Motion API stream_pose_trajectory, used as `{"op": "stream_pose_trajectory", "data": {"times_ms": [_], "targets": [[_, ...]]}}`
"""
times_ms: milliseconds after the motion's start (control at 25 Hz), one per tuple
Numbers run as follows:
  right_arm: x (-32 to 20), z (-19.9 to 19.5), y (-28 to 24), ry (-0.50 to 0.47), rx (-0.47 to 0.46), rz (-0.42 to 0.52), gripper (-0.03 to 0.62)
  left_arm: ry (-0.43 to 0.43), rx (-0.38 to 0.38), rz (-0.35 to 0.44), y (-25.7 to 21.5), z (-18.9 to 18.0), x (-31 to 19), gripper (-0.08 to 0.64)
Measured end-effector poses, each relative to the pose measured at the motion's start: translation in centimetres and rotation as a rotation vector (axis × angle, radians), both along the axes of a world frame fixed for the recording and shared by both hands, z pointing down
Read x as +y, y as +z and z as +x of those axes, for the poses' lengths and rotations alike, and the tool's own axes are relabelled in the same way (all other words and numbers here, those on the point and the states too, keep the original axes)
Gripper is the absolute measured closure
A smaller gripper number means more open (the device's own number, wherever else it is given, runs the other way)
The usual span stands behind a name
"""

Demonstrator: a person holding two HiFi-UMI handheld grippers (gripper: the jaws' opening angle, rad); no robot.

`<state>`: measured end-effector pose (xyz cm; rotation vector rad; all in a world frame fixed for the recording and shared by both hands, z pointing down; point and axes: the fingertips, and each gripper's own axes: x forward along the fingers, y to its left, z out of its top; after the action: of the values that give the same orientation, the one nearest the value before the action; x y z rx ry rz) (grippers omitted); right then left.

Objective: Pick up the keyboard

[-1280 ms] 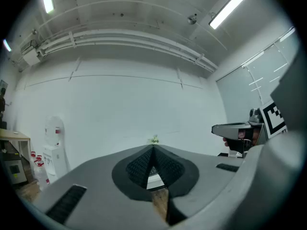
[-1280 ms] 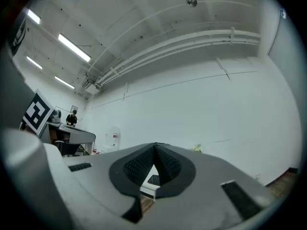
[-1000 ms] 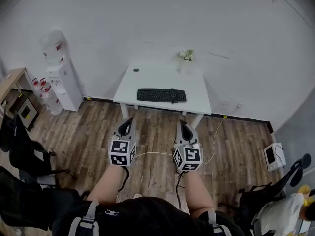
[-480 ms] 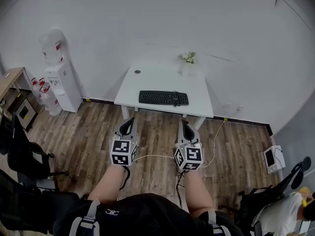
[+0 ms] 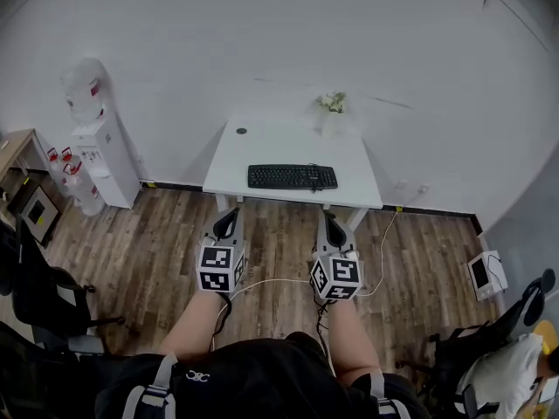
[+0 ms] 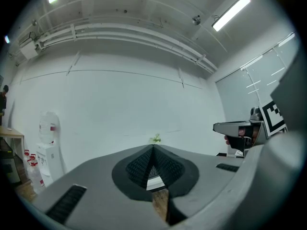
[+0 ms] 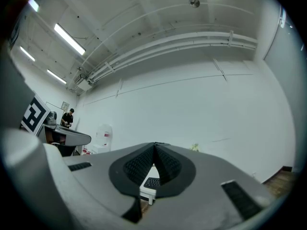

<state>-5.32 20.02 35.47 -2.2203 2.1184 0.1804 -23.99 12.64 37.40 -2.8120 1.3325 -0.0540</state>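
You held both grippers low in front of you. The left gripper (image 5: 229, 216) and the right gripper (image 5: 328, 221) each had its jaws pressed together, with nothing between them. Beyond them stood the white table (image 5: 262, 142). The black keyboard (image 5: 292, 177) lay near its front edge, well apart from both grippers. Only the right gripper view showed the keyboard below its closed tips. The left gripper view showed the small plant (image 6: 155, 139) by the wall instead.
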Motion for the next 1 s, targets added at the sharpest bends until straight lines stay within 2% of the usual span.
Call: {"op": "stream_pose_trajectory", "data": {"times_ms": [280,520,760,1000], "targets": [[-2.6,0.2,1.0,-0.002,0.009,-0.007,0.592,-0.006,0.012,-0.006,1.2,-0.5,-2.9,0.545],[-6.1,2.9,2.0,-0.007,-0.005,0.005,0.592,-0.021,-0.003,0.006,2.1,1.4,-6.4,0.545],[-13.7,7.4,3.5,-0.025,-0.017,-0.009,0.592,-0.046,-0.018,-0.006,3.2,5.2,-13.5,0.545],[-22.8,12.7,4.3,-0.047,-0.023,-0.033,0.592,-0.058,-0.025,-0.033,4.2,10.6,-22.0,0.545]]}}
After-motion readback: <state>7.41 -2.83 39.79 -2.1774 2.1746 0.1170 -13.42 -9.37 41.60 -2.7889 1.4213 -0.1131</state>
